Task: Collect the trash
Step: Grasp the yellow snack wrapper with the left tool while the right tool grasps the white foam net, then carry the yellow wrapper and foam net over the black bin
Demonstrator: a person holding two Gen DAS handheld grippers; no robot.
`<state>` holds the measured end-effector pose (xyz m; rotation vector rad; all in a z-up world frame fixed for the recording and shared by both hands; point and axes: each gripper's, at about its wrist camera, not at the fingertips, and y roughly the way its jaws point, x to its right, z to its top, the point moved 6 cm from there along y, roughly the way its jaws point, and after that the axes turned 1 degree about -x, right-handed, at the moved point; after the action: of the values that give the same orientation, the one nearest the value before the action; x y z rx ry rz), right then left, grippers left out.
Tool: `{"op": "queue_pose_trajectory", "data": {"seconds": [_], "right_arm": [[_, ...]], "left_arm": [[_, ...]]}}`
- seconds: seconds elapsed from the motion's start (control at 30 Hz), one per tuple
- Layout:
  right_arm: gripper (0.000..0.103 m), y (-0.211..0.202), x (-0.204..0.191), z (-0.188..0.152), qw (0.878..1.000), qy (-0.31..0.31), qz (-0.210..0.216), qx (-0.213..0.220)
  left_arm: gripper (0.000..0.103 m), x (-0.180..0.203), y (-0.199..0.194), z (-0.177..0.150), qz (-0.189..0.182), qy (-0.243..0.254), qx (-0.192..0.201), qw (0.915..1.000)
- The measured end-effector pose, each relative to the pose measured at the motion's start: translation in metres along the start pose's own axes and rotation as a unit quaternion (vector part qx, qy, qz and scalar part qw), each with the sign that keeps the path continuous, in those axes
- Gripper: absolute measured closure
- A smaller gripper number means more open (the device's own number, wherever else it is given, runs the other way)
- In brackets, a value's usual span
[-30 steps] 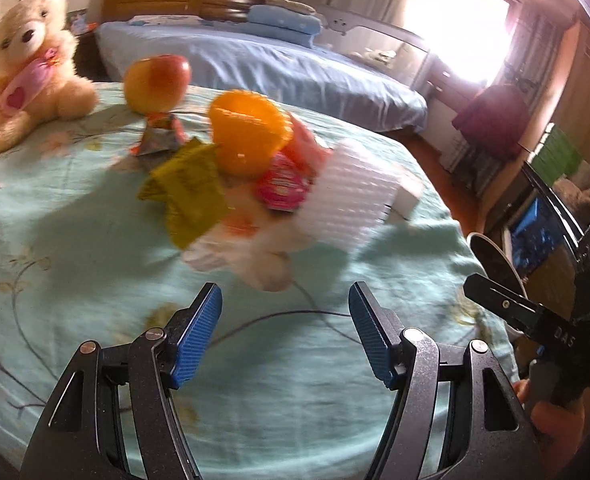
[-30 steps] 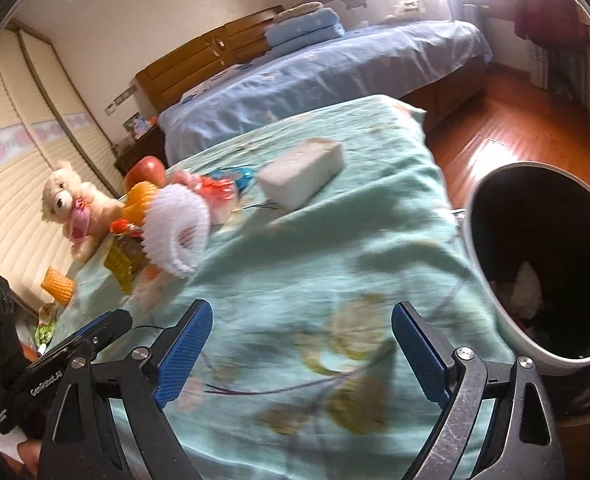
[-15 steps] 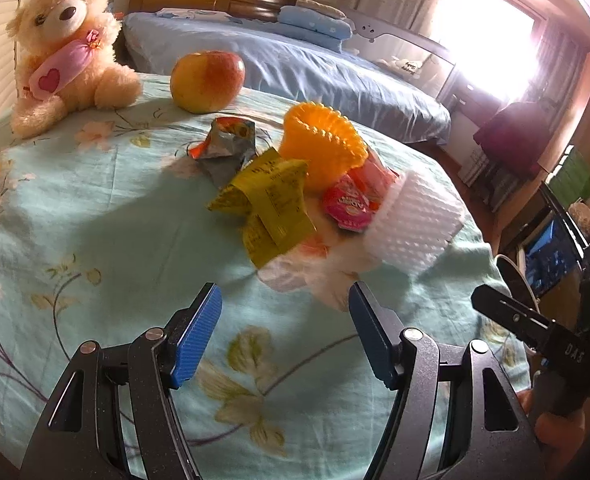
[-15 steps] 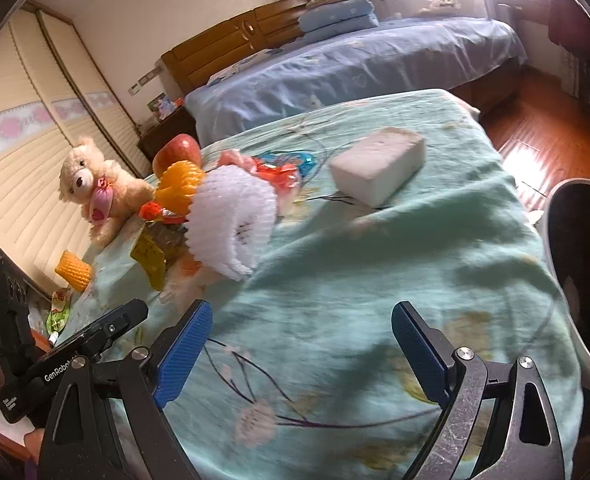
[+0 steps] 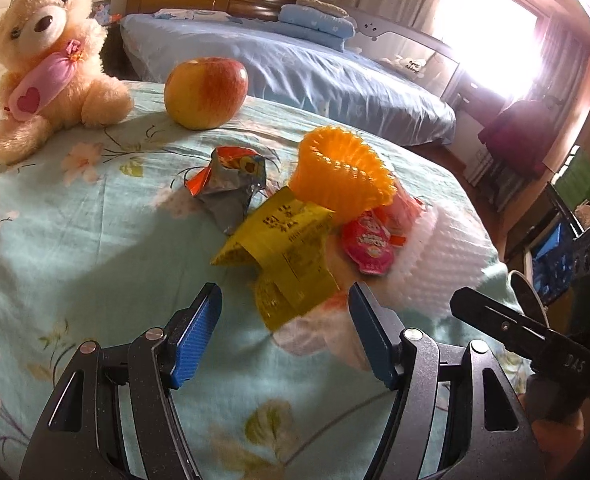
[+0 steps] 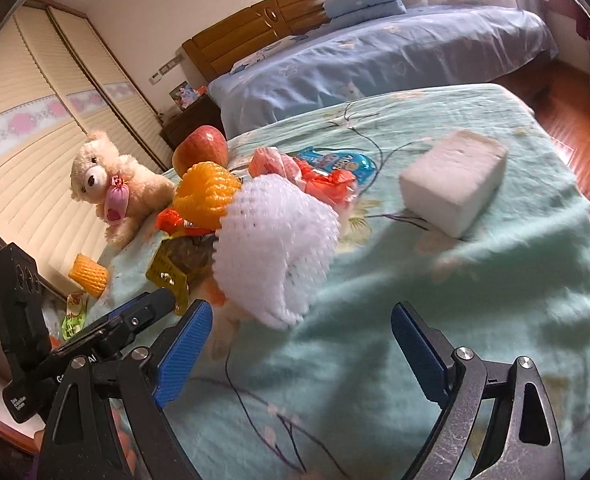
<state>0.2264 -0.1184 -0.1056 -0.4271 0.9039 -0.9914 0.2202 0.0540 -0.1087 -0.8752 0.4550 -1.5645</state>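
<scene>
A heap of trash lies on the teal flowered tablecloth (image 5: 75,240): a yellow wrapper (image 5: 283,256), a silver and orange snack bag (image 5: 231,188), an orange foam net (image 5: 343,172), a pink wrapper (image 5: 369,244) and a white foam net (image 5: 443,256). My left gripper (image 5: 285,332) is open and empty, just in front of the yellow wrapper. My right gripper (image 6: 301,344) is open and empty, just in front of the white foam net (image 6: 275,244). The orange net (image 6: 207,196) and a blue wrapper (image 6: 335,162) lie behind it.
An apple (image 5: 205,92) and a teddy bear (image 5: 49,80) stand at the table's far left. A white foam block (image 6: 455,180) lies at the right. Another orange net (image 6: 89,276) and a green wrapper (image 6: 73,314) lie near the left edge. A bed (image 6: 375,52) stands behind.
Both grippers have moved closer to the trash heap, which now looms larger. The right view has swung left, so the black bin has left the frame. Both stay open.
</scene>
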Motion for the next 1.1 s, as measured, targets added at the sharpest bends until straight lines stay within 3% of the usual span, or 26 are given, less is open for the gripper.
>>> {"op": "queue_pose_trajectory", "data": {"seconds": [0.07,0.13,0.2,0.27,0.33,0.4,0.63,1.1], "right_arm": [[0.013,0.006,-0.004,0.004,1.000,-0.003,0.007,-0.001],[0.024,0.011,-0.007,0.007,1.000,-0.006,0.013,-0.003],[0.046,0.017,-0.010,0.008,1.000,-0.006,0.017,-0.009],[0.062,0.020,-0.012,0.005,1.000,-0.007,0.023,-0.013],[0.071,0.018,-0.013,0.003,1.000,-0.011,0.022,-0.010],[0.079,0.014,-0.013,0.001,1.000,-0.013,0.026,-0.009],[0.081,-0.011,-0.006,-0.009,1.000,-0.009,0.020,0.003],[0.080,-0.065,0.036,-0.025,0.999,0.022,-0.020,0.042]], "left_arm": [[0.036,-0.001,0.006,0.002,-0.001,-0.004,-0.006,1.0000],[0.041,-0.002,0.012,0.003,-0.005,-0.007,-0.015,0.9999],[0.057,0.000,0.014,0.004,-0.012,-0.005,-0.017,0.9998],[0.058,0.002,0.015,0.003,-0.010,0.004,-0.017,0.9998],[0.067,0.006,0.010,0.002,-0.010,0.013,-0.008,0.9998],[0.067,0.008,0.006,-0.001,-0.011,0.013,-0.009,0.9998],[0.069,0.024,-0.007,-0.021,-0.029,0.013,-0.013,0.9994],[0.069,0.092,-0.019,-0.037,-0.075,0.063,-0.021,0.9950]]}}
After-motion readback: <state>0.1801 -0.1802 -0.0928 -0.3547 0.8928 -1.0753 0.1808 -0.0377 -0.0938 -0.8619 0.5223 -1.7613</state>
